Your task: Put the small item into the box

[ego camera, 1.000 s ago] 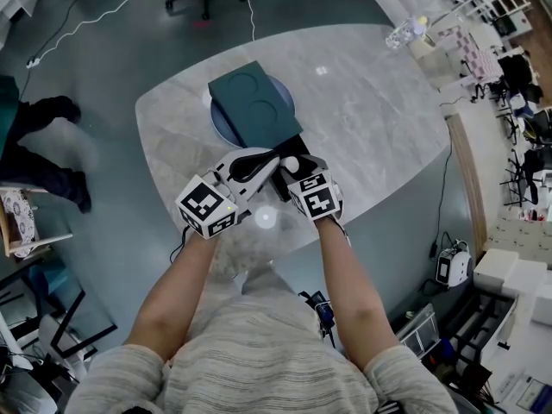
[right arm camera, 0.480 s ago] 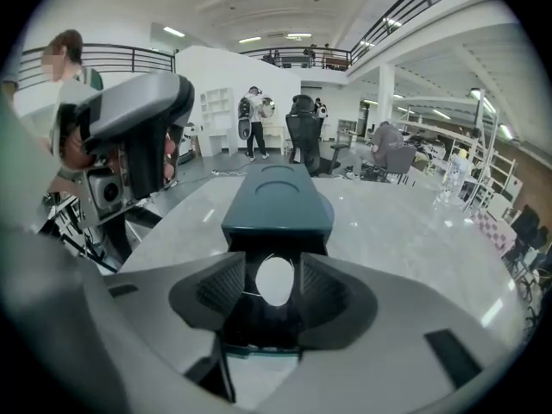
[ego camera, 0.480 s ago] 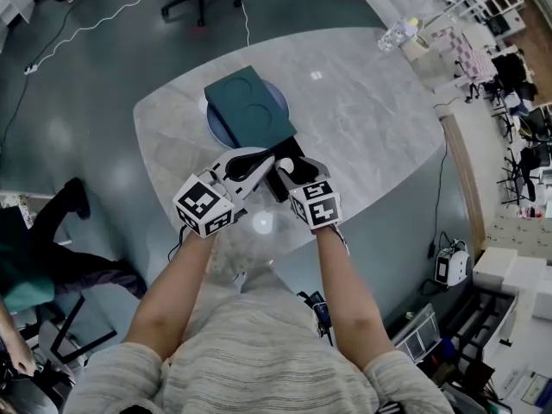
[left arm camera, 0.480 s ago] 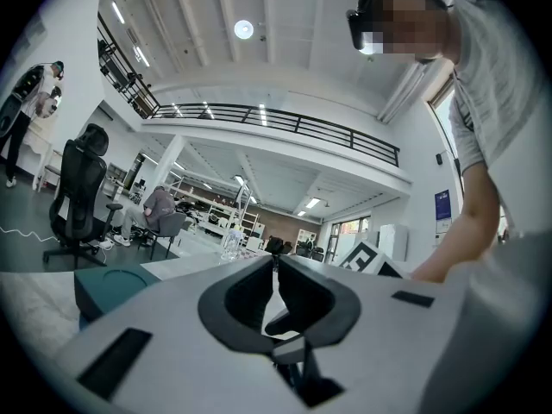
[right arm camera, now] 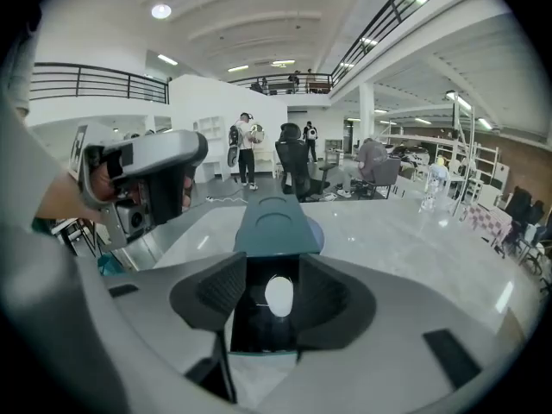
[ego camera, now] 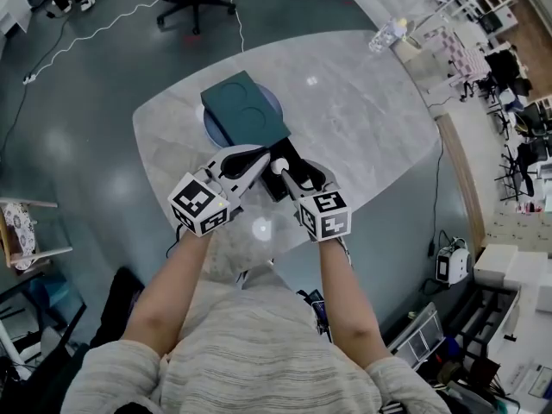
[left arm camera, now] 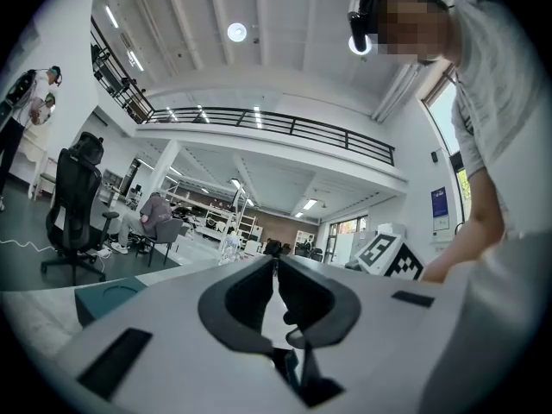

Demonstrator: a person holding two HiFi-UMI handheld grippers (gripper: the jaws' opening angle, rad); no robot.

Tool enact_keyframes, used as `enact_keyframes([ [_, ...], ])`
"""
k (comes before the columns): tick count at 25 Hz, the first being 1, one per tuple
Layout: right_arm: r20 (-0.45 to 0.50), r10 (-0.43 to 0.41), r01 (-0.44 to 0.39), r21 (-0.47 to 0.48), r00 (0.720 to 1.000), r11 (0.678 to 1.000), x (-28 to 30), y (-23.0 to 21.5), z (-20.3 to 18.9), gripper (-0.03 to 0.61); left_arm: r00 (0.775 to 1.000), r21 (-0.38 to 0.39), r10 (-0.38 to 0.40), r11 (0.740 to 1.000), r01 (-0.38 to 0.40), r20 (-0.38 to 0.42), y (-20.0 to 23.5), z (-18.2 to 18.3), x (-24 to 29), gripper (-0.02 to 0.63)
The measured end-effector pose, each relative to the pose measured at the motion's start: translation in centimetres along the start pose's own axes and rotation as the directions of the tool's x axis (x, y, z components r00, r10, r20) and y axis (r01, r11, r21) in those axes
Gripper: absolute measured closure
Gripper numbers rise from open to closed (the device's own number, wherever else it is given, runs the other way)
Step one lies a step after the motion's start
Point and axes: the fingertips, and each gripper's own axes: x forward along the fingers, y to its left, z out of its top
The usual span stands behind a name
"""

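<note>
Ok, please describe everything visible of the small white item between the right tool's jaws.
The small white item is egg-shaped, smooth and plain, with a slight sheen. It appears to lie in the black open compartment next to the teal box. It shows in the gap between the right tool's jaws, which stand apart; neither jaw visibly touches it.

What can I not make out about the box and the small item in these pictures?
Head view: box interior, mostly covered by the left gripper and right gripper.
Right gripper view: whether the small item touches the box floor; the interior is dark.
Left gripper view: small item and open box, hidden behind the gripper's body.
</note>
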Motion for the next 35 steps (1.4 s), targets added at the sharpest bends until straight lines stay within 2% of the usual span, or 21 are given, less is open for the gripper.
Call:
enact_keyframes([
  [6,0.100,0.017,-0.018,0.011,0.995,1.000,-3.3,1.2,2.2,0.390,1.000,0.030,-0.030,0.999,0.029,0.010,-1.3,1.6,-0.1,0.580],
  [12,0.208,0.024,-0.027,0.009,0.978,1.000,-6.2,2.1,4.7,0.414,0.998,0.056,-0.064,0.996,0.063,0.016,-2.7,3.3,0.0,0.580],
  [16,0.253,0.025,-0.025,0.000,0.967,1.000,-7.9,2.9,5.7,0.464,0.996,0.073,-0.083,0.994,0.082,0.017,-3.9,4.3,0.0,0.580],
  [22,0.337,0.038,-0.038,-0.007,0.941,0.999,-9.9,3.9,7.9,0.510,0.995,0.087,-0.104,0.991,0.102,0.013,-4.7,5.3,-0.1,0.580],
  [29,0.417,0.043,-0.034,-0.029,0.908,0.999,-12.4,4.7,10.6,0.532,0.992,0.122,-0.121,0.985,0.118,0.018,-5.8,6.8,0.1,0.580],
  [35,0.456,0.035,-0.021,-0.036,0.889,0.999,-13.8,4.5,11.8,0.541,0.991,0.110,-0.132,0.986,0.128,0.024,-5.9,7.7,-0.1,0.580],
])
